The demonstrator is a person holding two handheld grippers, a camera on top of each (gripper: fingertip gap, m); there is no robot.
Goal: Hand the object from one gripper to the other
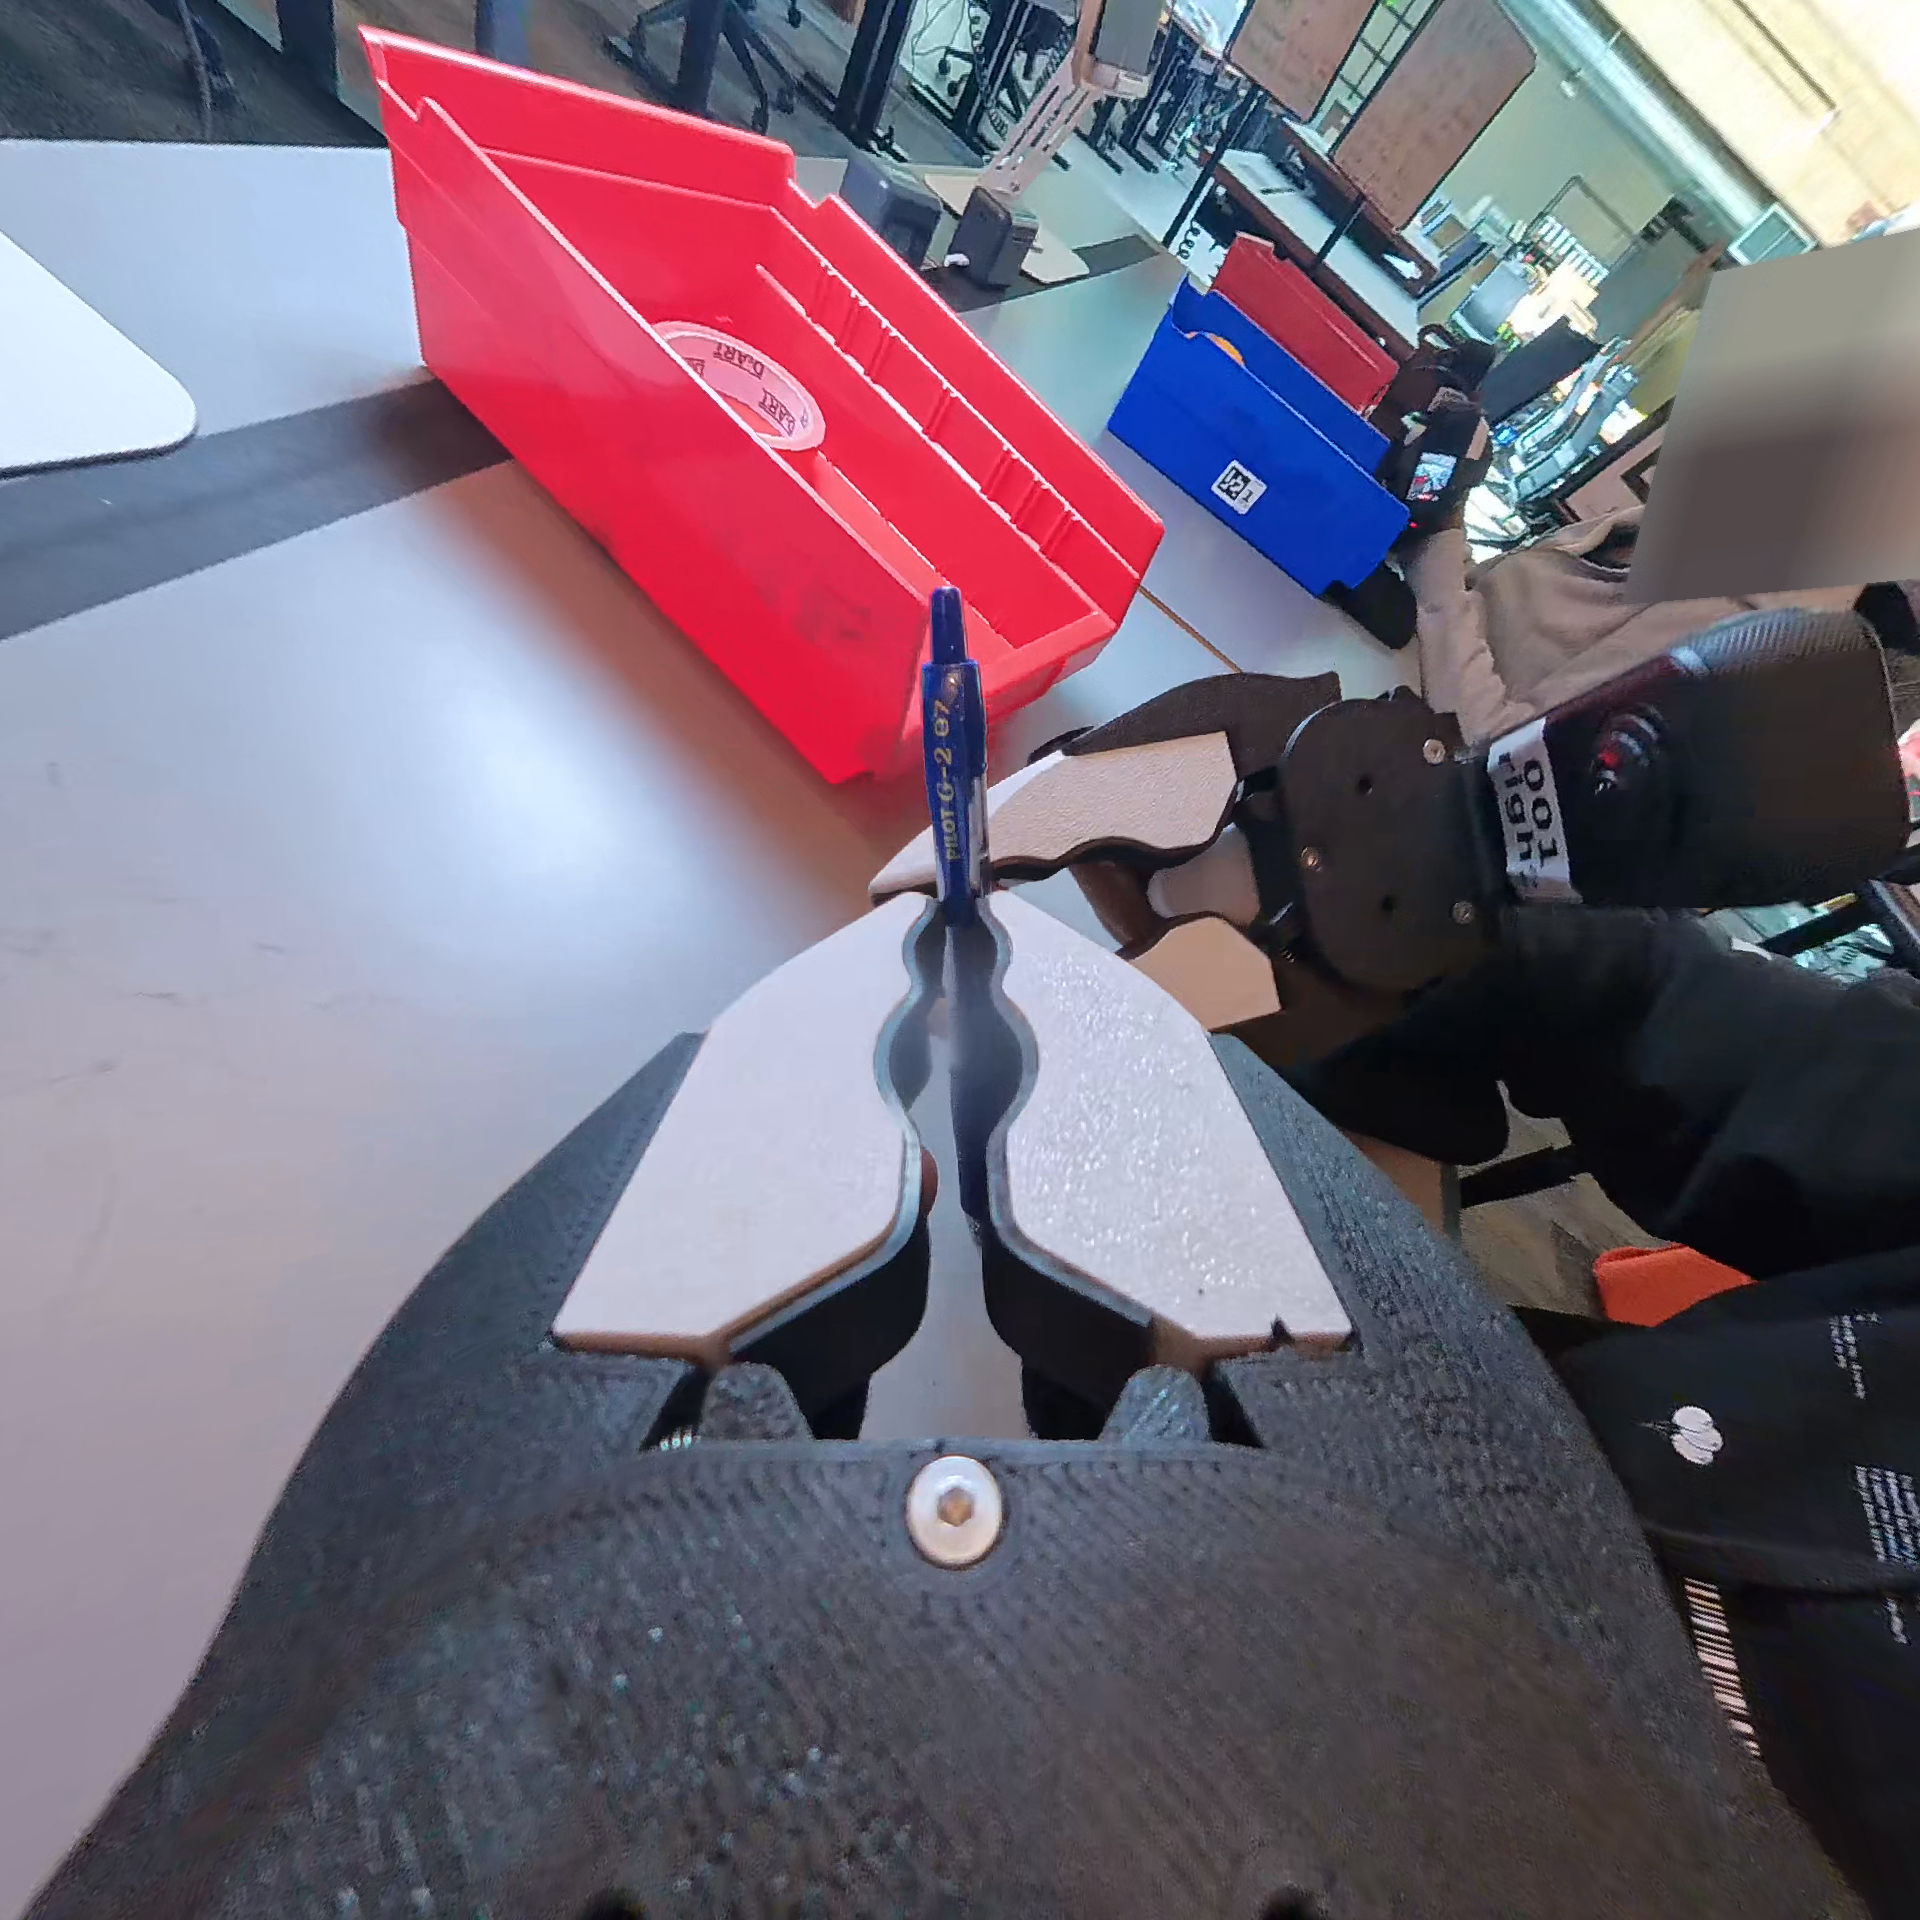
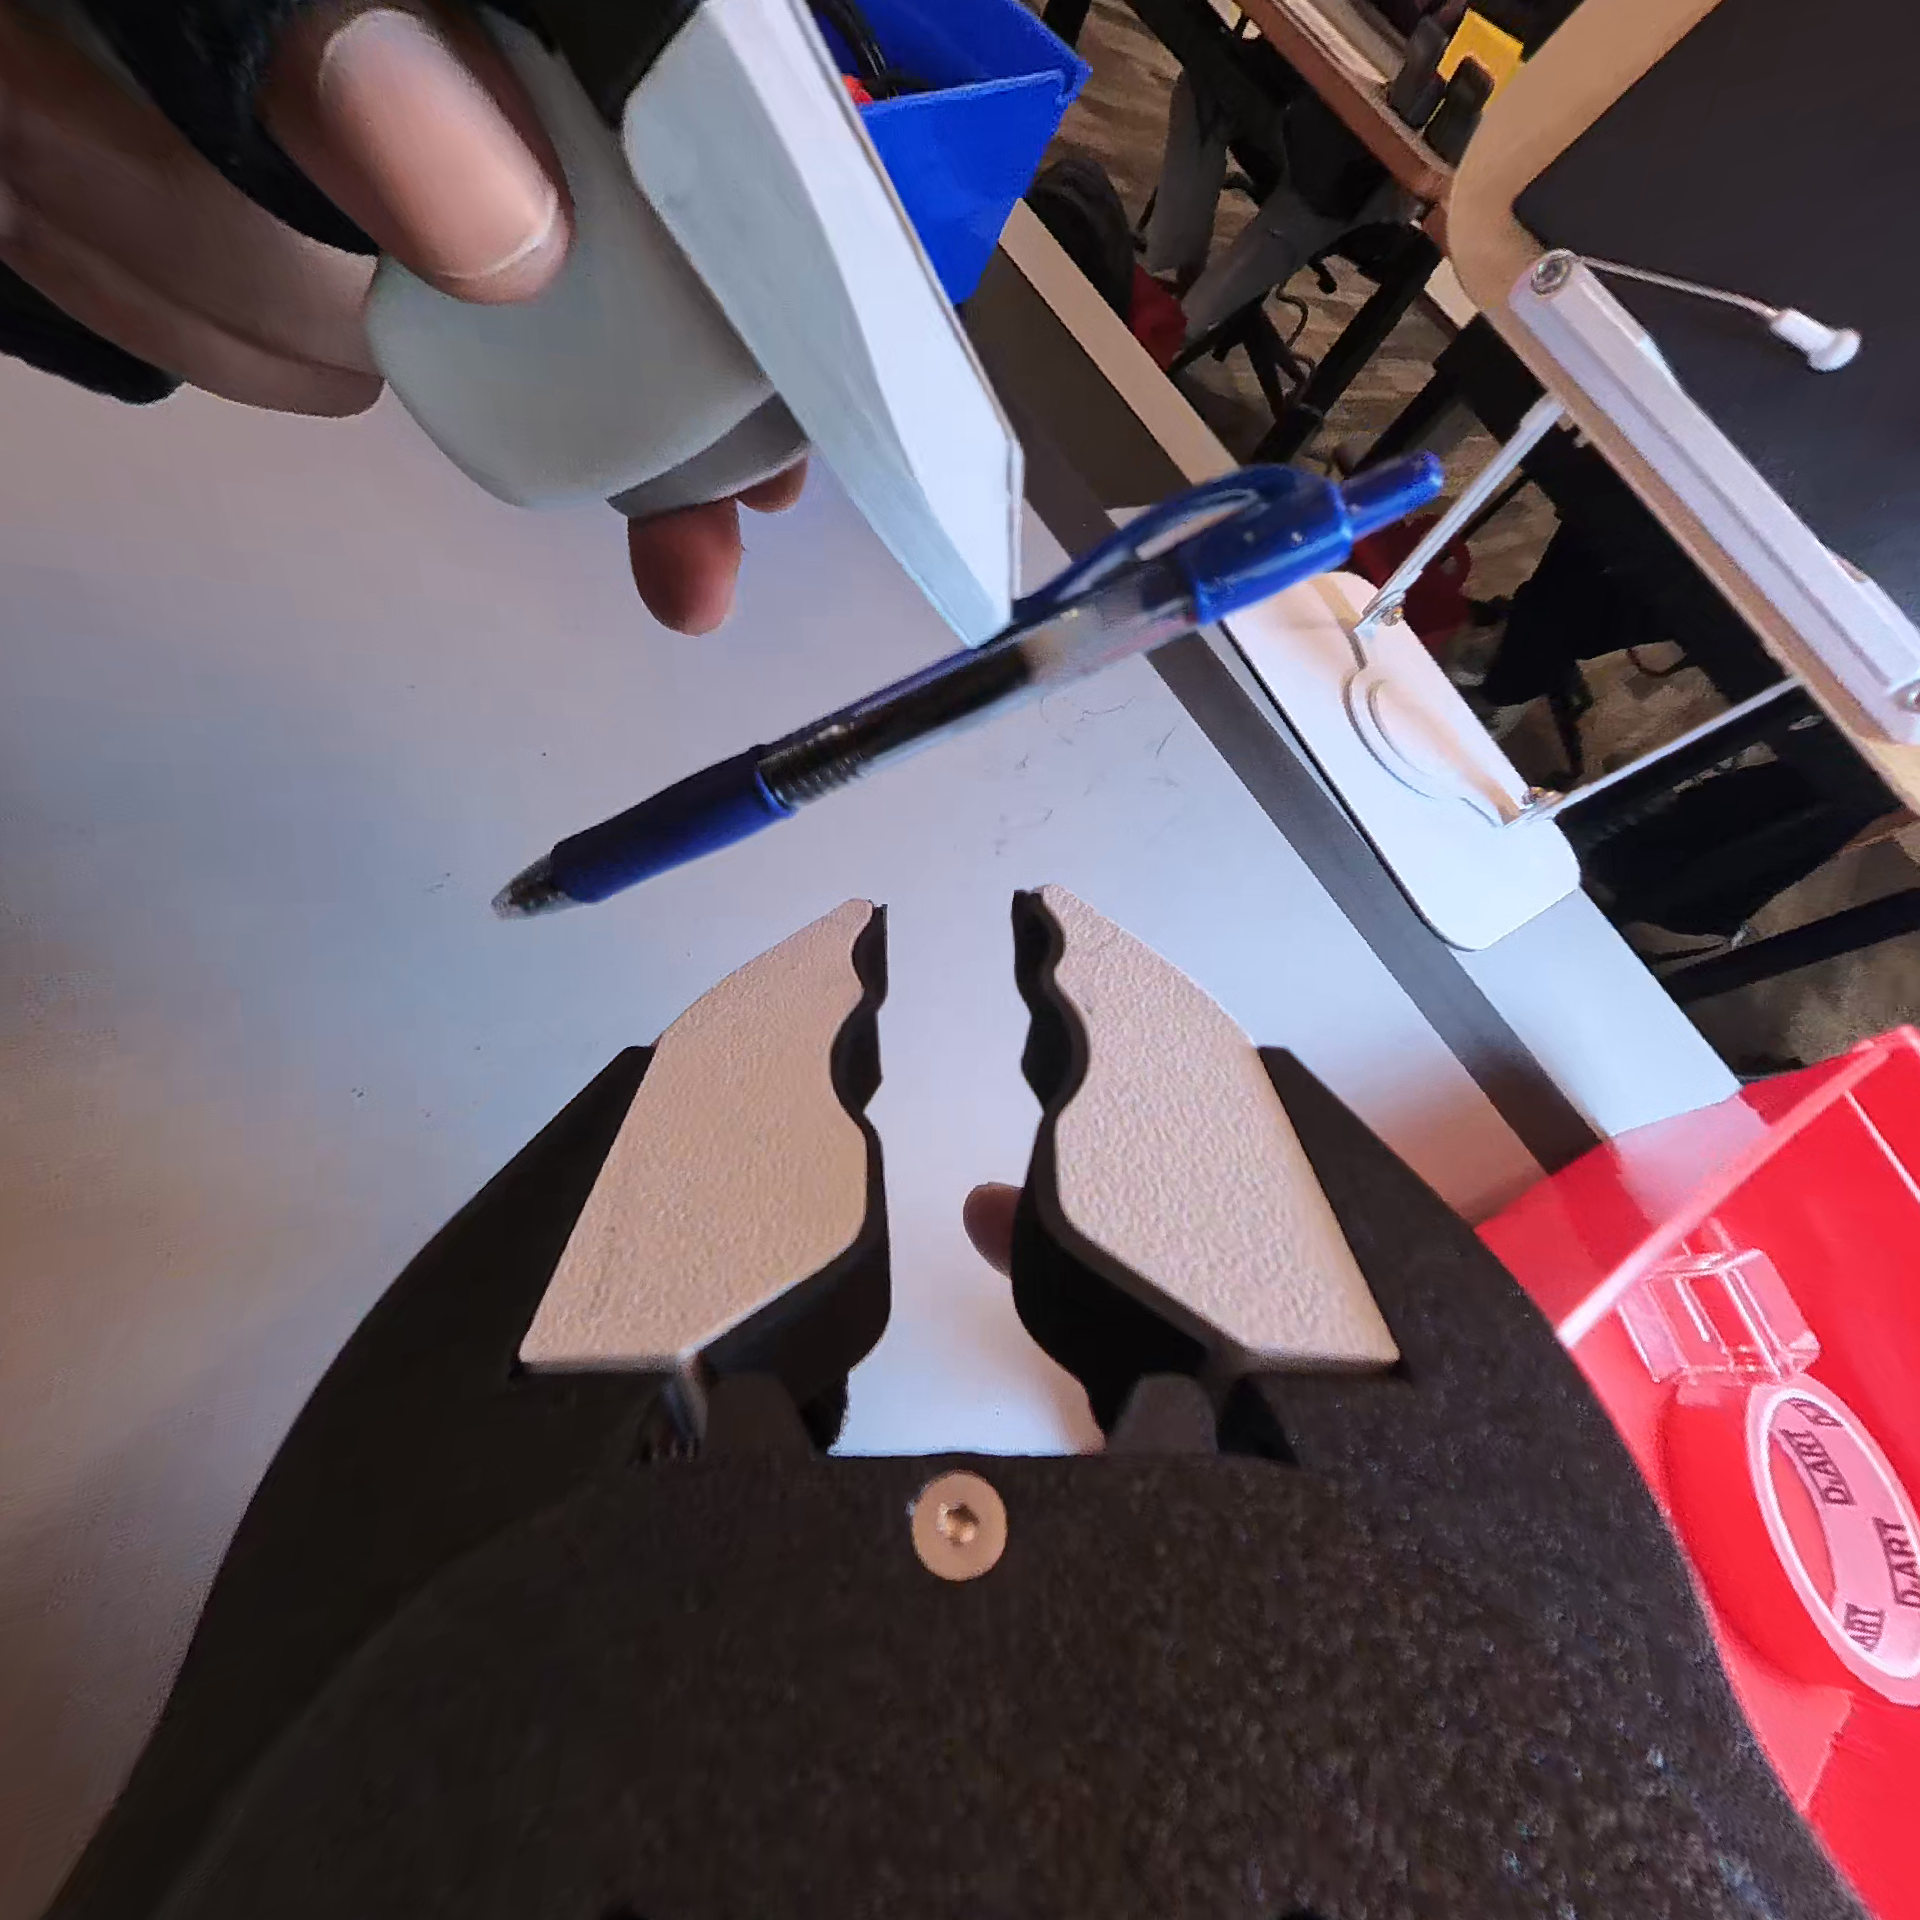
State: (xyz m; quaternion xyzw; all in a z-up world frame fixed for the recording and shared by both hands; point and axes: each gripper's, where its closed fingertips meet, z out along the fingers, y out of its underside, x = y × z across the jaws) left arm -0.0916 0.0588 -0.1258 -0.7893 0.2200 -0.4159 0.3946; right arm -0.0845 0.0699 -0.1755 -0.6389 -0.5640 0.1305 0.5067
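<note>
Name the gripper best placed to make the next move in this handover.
Right. The right gripper is open with the blue retractable pen just beyond its fingertips; it likely only needs to advance and close. The left gripper is already shut on the pen.

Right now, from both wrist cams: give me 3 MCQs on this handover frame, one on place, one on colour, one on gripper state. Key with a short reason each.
1. Where is the tape roll?
A. inside the red bin
B. in the blue bin
C. loose on the table

2. What colour is the pen?
A. red
B. blue
C. green

3. How does the right gripper stand?
A. shut on the pen
B. shut, holding nothing
C. open, pen just ahead of its tips

Key:
1 A, the roll lies on the red bin's floor.
2 B, its grip, clip and cap end are blue.
3 C, a gap shows between its fingers, while the left gripper clamps the pen.
</note>
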